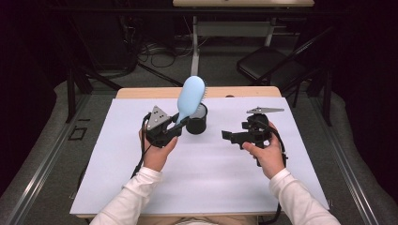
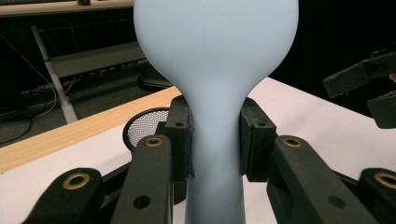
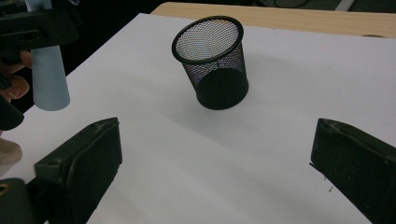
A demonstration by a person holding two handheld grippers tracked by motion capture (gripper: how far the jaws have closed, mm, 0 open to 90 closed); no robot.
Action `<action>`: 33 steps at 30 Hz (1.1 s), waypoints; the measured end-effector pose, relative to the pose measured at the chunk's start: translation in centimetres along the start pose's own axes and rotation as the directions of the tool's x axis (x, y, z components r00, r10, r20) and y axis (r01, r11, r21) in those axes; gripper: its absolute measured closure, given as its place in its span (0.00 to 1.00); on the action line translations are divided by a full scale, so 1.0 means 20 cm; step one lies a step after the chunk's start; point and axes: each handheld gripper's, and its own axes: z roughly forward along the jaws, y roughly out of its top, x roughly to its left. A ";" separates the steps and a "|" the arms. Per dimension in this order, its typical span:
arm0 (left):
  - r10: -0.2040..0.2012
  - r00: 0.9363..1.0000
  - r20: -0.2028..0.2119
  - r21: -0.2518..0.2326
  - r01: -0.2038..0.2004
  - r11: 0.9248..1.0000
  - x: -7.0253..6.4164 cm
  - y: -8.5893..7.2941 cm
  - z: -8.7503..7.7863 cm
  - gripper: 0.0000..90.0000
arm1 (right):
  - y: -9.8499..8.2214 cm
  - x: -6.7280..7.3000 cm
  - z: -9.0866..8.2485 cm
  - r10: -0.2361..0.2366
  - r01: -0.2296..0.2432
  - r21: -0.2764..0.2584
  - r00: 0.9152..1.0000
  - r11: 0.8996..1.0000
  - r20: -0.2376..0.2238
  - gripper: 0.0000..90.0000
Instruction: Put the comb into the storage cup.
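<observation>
Left tool (image 1: 174,129) clamps the pale blue plastic hairbrush (image 1: 190,98) by its neck; its handle end may knock over the black mesh cup (image 1: 196,119). Right tool (image 1: 231,136) stands apart, empty.

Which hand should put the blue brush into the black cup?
Left, most likely. The left gripper already clamps the blue brush by its handle, right beside the black mesh cup. The right gripper has its jaws wide open with nothing in them, farther from the cup.
</observation>
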 end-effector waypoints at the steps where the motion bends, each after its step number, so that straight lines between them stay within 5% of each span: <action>1: -0.002 1.000 0.001 -0.002 0.002 1.000 0.00 0.00 0.00 0.77 | 0.00 0.00 0.00 0.002 -0.002 0.002 1.000 1.000 -0.001 0.02; 33: -0.005 1.000 -0.005 0.004 0.005 1.000 0.00 -0.01 0.01 0.77 | 0.25 0.09 0.05 0.040 -0.039 0.015 0.994 0.999 -0.103 0.04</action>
